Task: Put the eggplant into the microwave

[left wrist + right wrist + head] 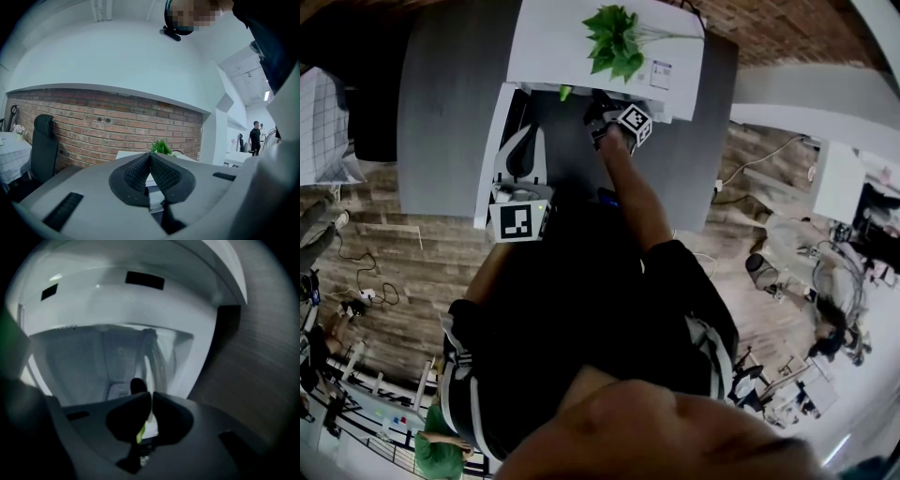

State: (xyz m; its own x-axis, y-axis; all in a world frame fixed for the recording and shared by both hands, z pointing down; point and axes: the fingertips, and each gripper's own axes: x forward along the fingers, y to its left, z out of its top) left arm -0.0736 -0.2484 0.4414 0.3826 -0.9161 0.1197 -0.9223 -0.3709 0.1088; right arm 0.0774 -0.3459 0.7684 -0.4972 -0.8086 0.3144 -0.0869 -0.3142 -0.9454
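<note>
Grey table (441, 112) fills upper centre of head view. White microwave (553, 47) at top, plant (614, 37) on its roof. Door (492, 150) swung open at left.

Left gripper (150, 155): left of centre, beside the door; jaws together, nothing between.

Right gripper (151, 397): tips at the cavity mouth, jaws nearly together, pinching a thin yellow-green part of the eggplant (137, 385). Its dark end pokes past the tips, inside the cavity, centre of the right gripper view.
</note>
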